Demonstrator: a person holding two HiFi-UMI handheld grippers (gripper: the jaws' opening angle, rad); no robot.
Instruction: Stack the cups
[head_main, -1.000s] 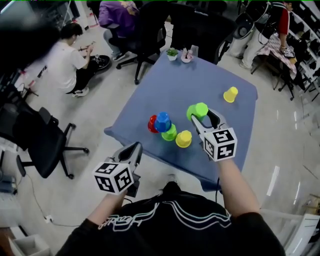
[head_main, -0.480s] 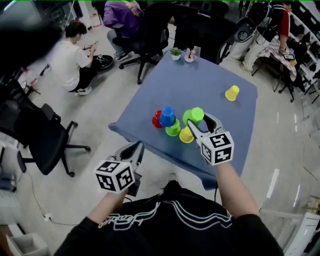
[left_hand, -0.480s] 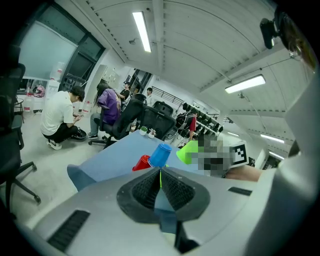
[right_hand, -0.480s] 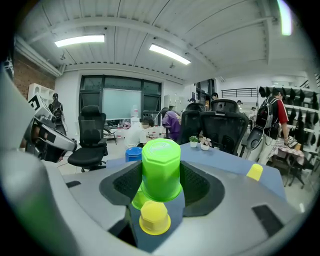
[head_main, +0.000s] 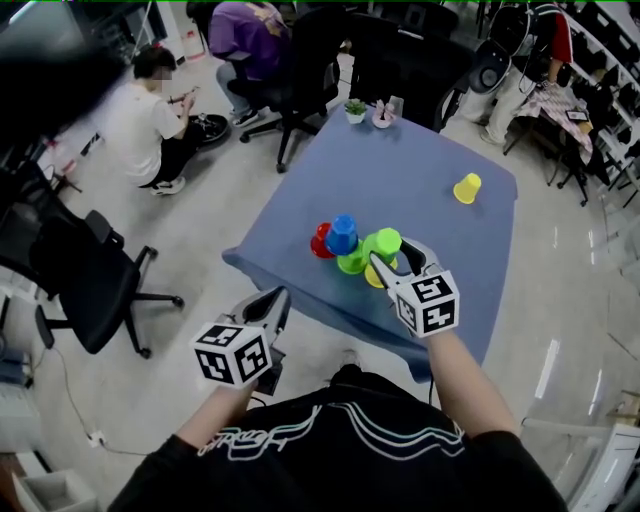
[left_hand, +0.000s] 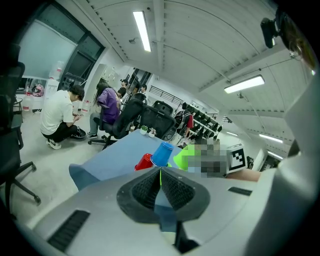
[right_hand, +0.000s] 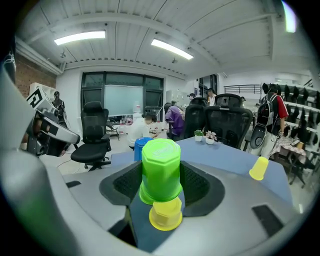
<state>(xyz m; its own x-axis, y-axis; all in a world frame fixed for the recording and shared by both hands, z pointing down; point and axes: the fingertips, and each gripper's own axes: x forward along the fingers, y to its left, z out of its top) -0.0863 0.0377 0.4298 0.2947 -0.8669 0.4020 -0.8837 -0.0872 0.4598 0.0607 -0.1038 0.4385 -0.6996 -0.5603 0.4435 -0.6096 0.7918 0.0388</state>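
Now green cup (right_hand: 161, 170) over yellow cup (right_hand: 165, 215)

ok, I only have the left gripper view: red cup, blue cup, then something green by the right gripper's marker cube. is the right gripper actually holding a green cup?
Observer: Yes. The right gripper view shows the right gripper with its jaws closed on the sides of an upside-down green cup.
Operator: anything under it?
Observer: A yellow cup, upside down on the table, right below the green one's rim. The green one is not pushed down over it.
Operator: any cups I'm missing?
Observer: A second yellow cup stands alone toward the table's far right side.
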